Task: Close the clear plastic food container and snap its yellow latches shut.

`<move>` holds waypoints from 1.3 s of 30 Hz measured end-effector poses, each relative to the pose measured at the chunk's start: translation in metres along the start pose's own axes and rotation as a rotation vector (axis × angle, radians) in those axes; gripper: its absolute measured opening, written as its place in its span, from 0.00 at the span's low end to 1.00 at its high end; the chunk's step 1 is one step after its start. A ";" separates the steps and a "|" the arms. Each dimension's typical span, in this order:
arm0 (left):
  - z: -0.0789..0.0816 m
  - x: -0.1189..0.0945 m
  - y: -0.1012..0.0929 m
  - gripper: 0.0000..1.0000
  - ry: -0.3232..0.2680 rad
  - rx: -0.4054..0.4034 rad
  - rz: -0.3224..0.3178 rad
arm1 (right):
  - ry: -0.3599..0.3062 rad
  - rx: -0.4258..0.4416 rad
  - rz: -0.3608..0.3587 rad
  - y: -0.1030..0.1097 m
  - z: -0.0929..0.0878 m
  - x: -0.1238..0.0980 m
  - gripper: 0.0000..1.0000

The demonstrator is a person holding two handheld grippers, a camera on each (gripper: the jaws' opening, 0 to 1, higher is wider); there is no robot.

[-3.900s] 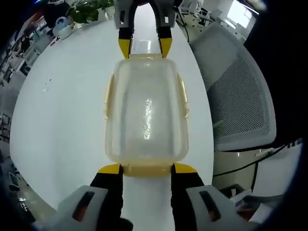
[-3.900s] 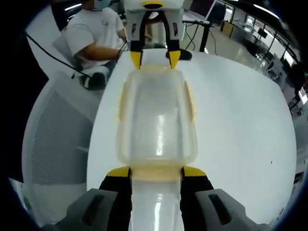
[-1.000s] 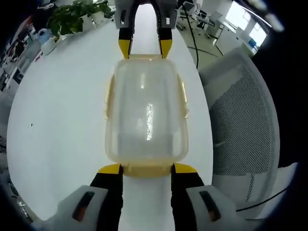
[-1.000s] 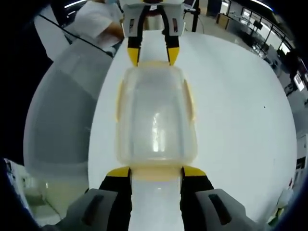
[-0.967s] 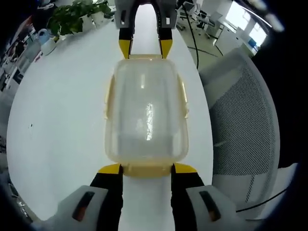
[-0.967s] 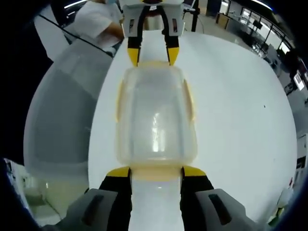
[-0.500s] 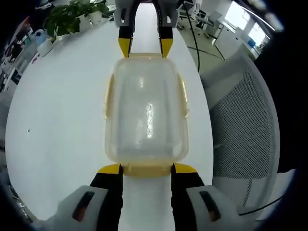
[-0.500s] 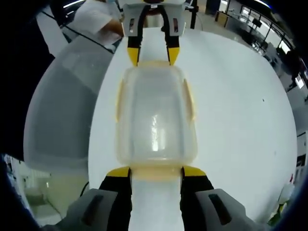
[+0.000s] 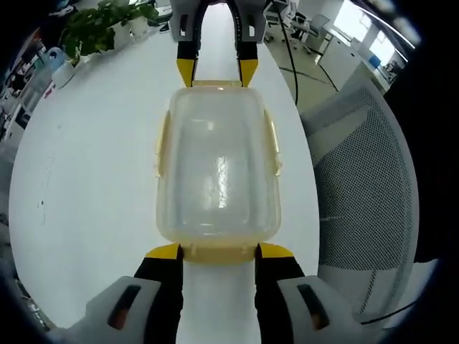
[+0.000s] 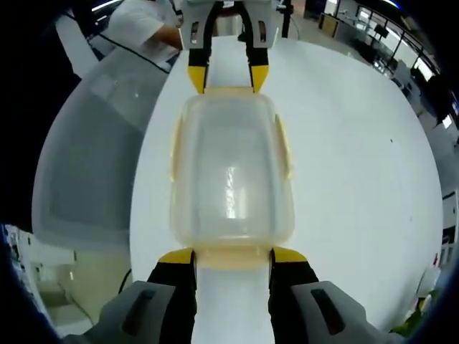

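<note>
The table [image 9: 86,165] lies white beneath, with a mesh chair [image 9: 358,179] beside it. The container [image 9: 215,172], lid on, hangs between the two grippers above the table. The left gripper [image 9: 217,252] grasps its near end latch; the right gripper [image 10: 225,258] grasps the opposite latch [image 10: 233,259]. Uneven squeezing or pulling could, I judge, tilt the container, pop a latch or drop it.

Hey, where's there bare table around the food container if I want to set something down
The widest bare stretch of white table lies beside the container, running toward the plants; in the right gripper view it is the open side. The opposite side is tight: a narrow strip, then the mesh chair. Both short ends are crowded by the left tool and right tool.
</note>
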State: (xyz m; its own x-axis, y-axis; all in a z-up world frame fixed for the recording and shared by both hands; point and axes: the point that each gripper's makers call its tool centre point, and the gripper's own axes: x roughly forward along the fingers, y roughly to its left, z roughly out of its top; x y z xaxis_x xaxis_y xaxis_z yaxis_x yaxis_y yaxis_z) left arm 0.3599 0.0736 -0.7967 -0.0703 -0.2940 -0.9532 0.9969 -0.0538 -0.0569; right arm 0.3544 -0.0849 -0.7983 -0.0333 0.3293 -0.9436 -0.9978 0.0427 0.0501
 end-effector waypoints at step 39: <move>0.006 0.009 -0.002 0.38 0.035 -0.001 0.035 | -0.001 -0.019 -0.035 0.001 -0.012 0.004 0.37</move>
State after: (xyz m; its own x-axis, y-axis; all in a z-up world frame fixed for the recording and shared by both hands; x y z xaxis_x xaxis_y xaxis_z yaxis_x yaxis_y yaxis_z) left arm 0.3570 0.0650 -0.8034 -0.0344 -0.2619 -0.9645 0.9988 -0.0437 -0.0238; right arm 0.3529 -0.0944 -0.8062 0.0013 0.3289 -0.9444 -0.9993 0.0361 0.0112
